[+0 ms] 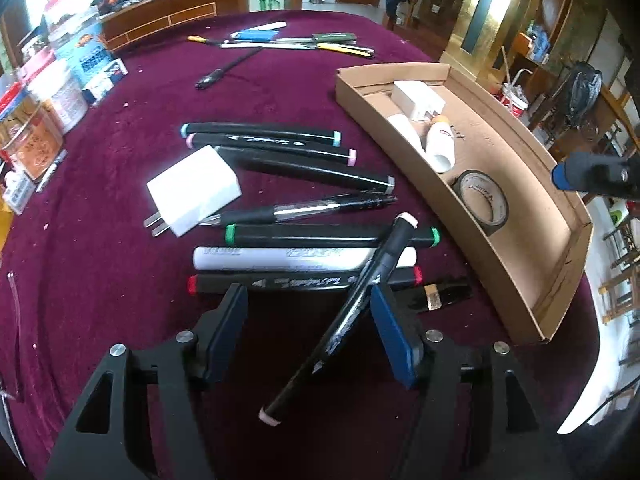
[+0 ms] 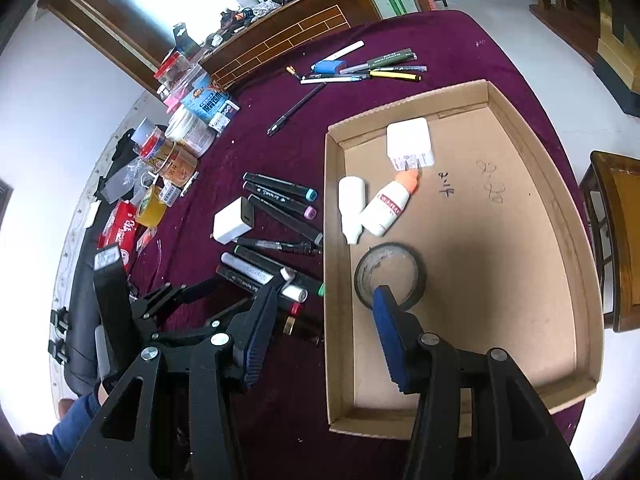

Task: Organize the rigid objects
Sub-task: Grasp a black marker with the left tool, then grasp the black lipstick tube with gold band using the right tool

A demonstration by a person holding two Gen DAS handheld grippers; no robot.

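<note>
The left gripper (image 1: 308, 328) stands half open, and a black marker with pale pink end caps (image 1: 352, 312) leans loose against its right pad, long axis running up toward the shallow brown cardboard tray (image 1: 568, 280) to its right. The right gripper (image 2: 324, 320), empty and half open, hovers over the tray's near-left corner.

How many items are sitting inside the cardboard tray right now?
4. A white charger near the far wall, a small white bottle and an orange-capped glue bottle by the left wall, and a tape roll nearest the right gripper.
</note>
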